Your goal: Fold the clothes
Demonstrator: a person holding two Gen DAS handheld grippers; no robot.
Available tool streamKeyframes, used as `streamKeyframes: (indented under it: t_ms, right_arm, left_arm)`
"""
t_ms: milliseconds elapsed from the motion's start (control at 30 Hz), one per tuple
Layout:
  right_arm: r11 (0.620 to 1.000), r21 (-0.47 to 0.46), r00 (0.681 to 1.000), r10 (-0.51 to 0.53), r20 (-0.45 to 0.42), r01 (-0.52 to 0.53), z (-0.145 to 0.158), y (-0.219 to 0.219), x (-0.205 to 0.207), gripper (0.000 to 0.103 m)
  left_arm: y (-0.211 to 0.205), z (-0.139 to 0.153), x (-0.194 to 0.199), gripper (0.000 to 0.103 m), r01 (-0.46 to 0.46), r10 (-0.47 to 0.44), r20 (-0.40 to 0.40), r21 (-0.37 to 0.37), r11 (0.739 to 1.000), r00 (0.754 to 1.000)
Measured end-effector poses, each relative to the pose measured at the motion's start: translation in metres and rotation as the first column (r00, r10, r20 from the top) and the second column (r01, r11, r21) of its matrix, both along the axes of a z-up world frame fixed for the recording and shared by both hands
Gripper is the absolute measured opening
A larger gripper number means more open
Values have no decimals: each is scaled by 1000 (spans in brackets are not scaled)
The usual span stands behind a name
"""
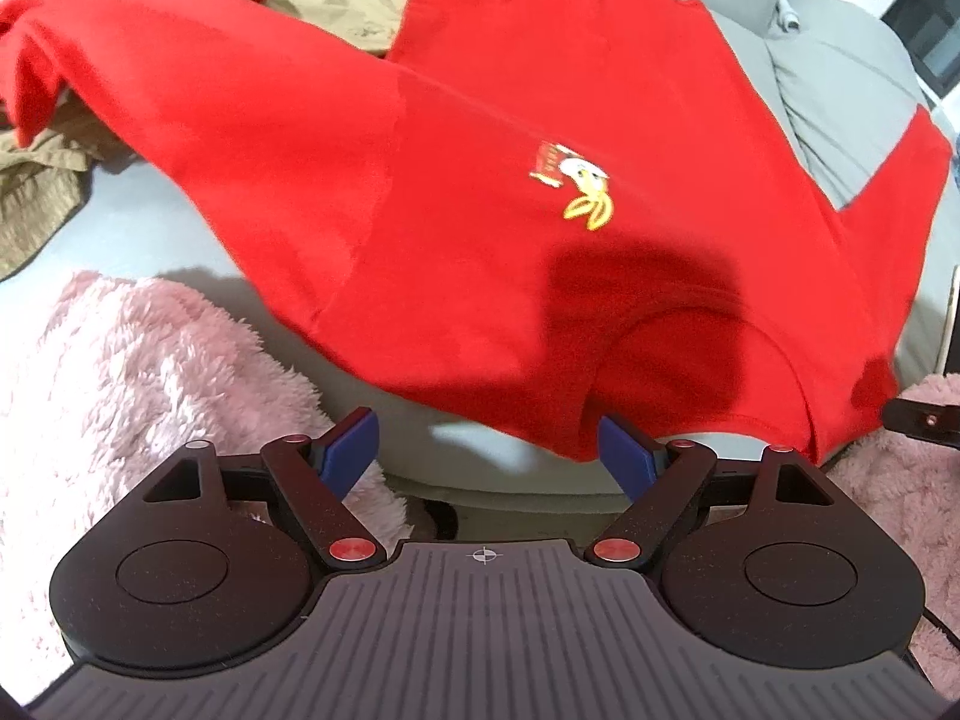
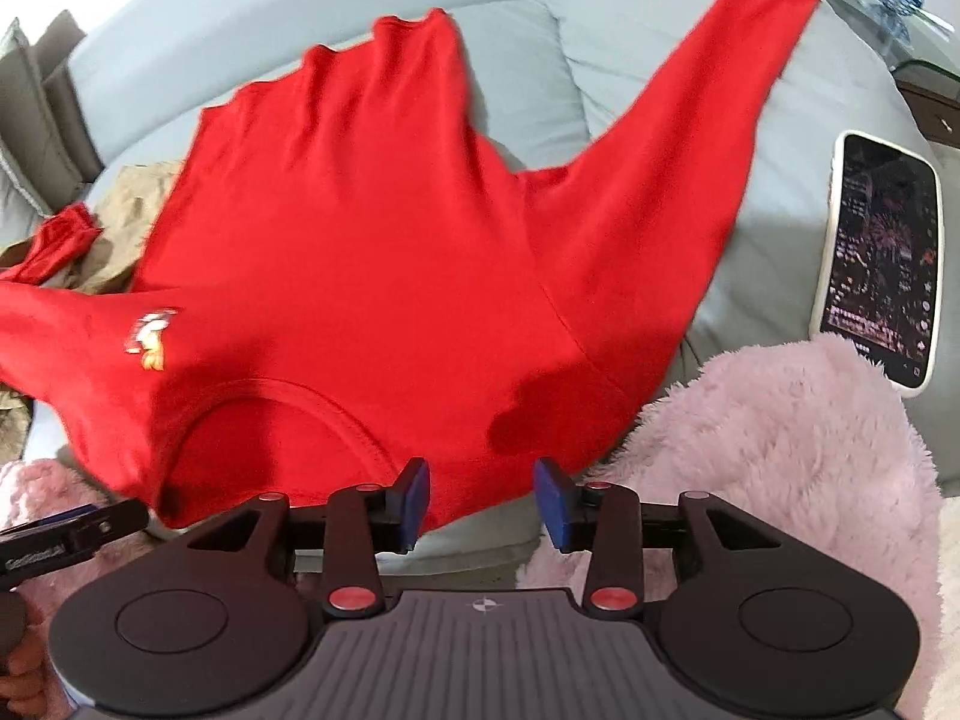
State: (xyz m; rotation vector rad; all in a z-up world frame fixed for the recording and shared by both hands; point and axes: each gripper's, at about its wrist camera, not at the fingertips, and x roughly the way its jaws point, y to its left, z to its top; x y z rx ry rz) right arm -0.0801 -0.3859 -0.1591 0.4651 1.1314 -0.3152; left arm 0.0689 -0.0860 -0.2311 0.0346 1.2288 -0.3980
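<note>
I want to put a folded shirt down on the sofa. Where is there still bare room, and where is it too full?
Free: the grey sofa cushion between the red shirt's raised sleeve and its body, and the strip between that sleeve and the phone. Also the bare seat between shirt, tan clothes and pink blanket. Crowded: the tan pile side and the blanket edge.

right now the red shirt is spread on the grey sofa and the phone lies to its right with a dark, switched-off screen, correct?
Not quite. The phone does lie right of the red shirt on the grey sofa, but its screen is lit, showing an image and text. The right wrist view shows it.
</note>
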Motion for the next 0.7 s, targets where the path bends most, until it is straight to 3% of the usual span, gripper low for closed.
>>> streamKeyframes:
  t_ms: [233,400,467,567,700]
  right_arm:
    - [999,48,993,-1,114,-5,15,-14,-4,39]
    - [993,116,995,0,100,-11,2,-14,1,39]
    - [991,131,996,4,94,-17,-3,-10,2,39]
    - [990,137,996,19,91,-32,-6,-3,2,39]
    - [991,129,995,30,98,-43,-3,-2,1,40]
  left_arm:
    - [29,16,0,83,-114,116,28,-53,992,993]
    - [14,7,5,86,-95,95,8,-3,996,995]
    - [8,3,7,86,-99,98,-36,-26,995,994]
    - [7,-2,14,86,-188,176,-124,-88,978,977]
    - [12,-15,24,84,-339,311,-229,-93,936,922]
